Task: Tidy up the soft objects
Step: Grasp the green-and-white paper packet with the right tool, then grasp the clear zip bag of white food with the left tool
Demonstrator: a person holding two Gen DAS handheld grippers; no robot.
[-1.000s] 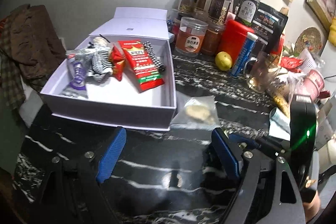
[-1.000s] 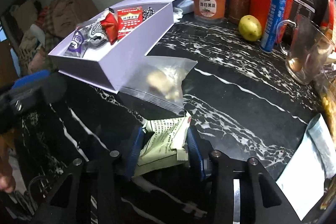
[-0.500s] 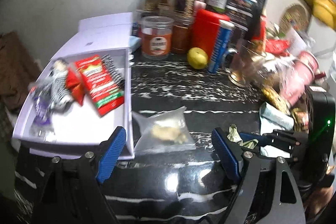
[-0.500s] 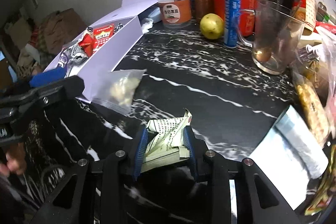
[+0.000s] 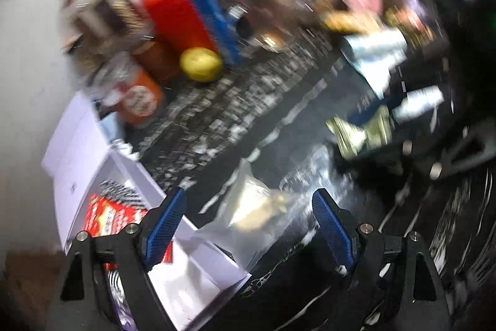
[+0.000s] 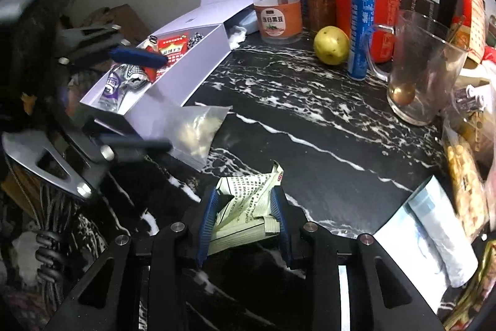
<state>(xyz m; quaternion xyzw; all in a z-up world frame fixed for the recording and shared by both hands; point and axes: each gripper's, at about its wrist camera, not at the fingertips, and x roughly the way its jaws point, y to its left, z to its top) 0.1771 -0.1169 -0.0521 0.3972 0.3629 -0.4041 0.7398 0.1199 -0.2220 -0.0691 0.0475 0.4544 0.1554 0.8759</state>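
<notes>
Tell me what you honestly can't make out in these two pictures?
- Left wrist view: motion blur smears everything; the jars have unreadable labels.
- Clear bag: contents look pale and lumpy; what they are is unclear in both views.
- Green packet: right gripper pads cover its sides; print too small to read.
- White box: the left gripper blocks part of its inside in the right wrist view.

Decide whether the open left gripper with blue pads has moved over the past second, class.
Yes. The left gripper swung toward the clear plastic bag, now between its fingers; earlier the white cardboard box lay ahead of it.
</notes>
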